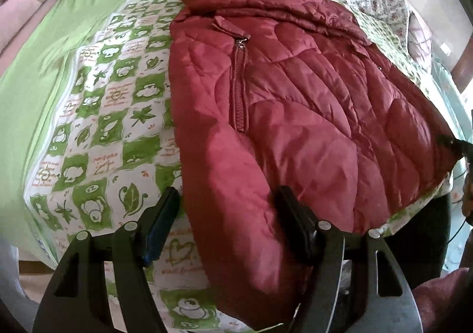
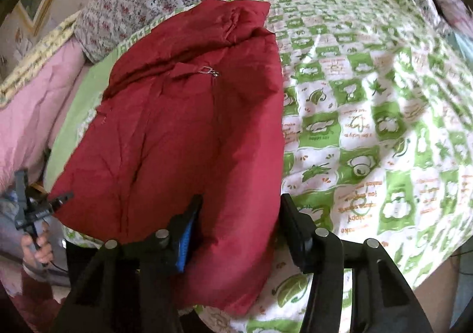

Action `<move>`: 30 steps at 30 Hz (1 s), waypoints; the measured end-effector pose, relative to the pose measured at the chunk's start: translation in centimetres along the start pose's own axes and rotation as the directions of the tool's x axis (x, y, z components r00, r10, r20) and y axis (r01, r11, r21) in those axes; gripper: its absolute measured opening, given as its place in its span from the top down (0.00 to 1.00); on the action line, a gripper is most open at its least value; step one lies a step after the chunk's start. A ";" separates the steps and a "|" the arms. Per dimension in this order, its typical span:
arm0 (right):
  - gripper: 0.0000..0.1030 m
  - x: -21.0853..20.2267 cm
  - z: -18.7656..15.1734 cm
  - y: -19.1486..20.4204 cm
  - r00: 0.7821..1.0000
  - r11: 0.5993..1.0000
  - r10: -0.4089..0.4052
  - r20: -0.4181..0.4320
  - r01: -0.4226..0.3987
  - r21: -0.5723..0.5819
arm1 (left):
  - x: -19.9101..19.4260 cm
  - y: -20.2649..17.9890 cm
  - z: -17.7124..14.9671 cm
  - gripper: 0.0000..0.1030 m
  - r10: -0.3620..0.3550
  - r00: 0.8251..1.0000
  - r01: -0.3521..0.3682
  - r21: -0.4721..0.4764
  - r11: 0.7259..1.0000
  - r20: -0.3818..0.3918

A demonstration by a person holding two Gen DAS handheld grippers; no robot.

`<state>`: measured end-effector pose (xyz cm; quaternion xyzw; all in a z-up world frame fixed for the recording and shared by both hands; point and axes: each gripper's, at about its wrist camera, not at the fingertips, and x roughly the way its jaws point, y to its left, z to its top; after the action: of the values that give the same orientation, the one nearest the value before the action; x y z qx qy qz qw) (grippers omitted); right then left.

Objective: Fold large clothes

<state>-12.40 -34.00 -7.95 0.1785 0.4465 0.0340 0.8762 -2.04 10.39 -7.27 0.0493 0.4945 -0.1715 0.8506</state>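
Soft daylight, slight motion blur, strong fisheye bending at edges.

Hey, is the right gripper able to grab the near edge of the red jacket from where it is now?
Probably yes. The right gripper is open, its jaws either side of the red jacket edge lying on the green checked bedspread. Nothing lies between them; closing should catch it, though grip depth is unclear.

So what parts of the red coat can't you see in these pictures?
- Near end of the red jacket: left wrist view, cut off behind the left gripper and by the bottom edge.
- Its underside: both views, pressed against the green checked quilt.
- Sleeves: both views, none clearly seen, perhaps folded in.
- Zipper pull: right wrist view, too small for detail.
- Near hem: right wrist view, behind the right gripper.
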 end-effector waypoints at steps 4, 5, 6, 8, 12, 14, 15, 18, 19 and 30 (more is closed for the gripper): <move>0.55 -0.7 -0.1 1.1 0.999 0.999 0.036 0.013 -0.035 -0.036 | -0.6 -0.3 0.0 0.50 -0.028 1.000 0.028 0.022 0.999 0.012; 0.55 -0.6 -0.2 1.3 1.000 0.999 0.019 0.008 -0.018 -0.049 | -0.7 -0.6 0.0 0.54 -0.035 0.999 0.034 0.036 0.999 0.016; 0.55 -0.4 -0.3 1.3 1.000 0.998 0.003 -0.003 -0.004 -0.055 | -0.6 -1.0 -0.1 0.54 -0.028 0.999 0.028 0.052 0.998 0.018; 0.56 0.0 -0.4 0.9 1.000 0.999 0.021 -0.013 -0.022 -0.039 | -0.3 -1.2 -0.2 0.54 -0.021 1.000 0.020 0.071 0.997 0.015; 0.67 -0.6 -0.3 1.1 0.999 0.997 0.050 0.007 -0.050 -0.055 | -0.7 -0.9 -0.2 0.70 -0.053 0.998 0.051 0.059 0.997 0.028; 0.72 -1.0 -0.1 1.3 0.995 0.995 0.090 0.030 -0.088 -0.050 | -1.1 -0.9 -0.1 0.79 -0.086 0.995 0.084 0.053 0.995 0.041; 0.73 -1.2 0.0 1.2 0.993 0.993 0.112 0.043 -0.110 -0.044 | -1.4 -1.0 -0.1 0.80 -0.099 0.994 0.096 0.046 0.994 0.051; 0.75 -1.9 0.5 1.1 0.981 0.985 0.175 0.084 -0.174 -0.018 | -2.2 -0.9 0.2 0.83 -0.133 0.987 0.132 0.018 0.991 0.087; 0.76 -2.1 0.6 1.0 0.976 0.981 0.196 0.097 -0.196 -0.008 | -2.6 -0.8 0.4 0.83 -0.146 0.984 0.146 0.007 0.989 0.101; 0.77 -4.3 3.4 1.2 0.921 0.947 0.311 0.233 -0.322 0.008 | -6.6 -0.4 4.4 0.85 -0.202 0.935 0.220 -0.029 0.975 0.290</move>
<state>-12.13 -34.82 -2.40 0.2712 0.3087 0.1440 0.9003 -1.54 10.52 0.60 -0.0555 0.3742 -0.2519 0.8908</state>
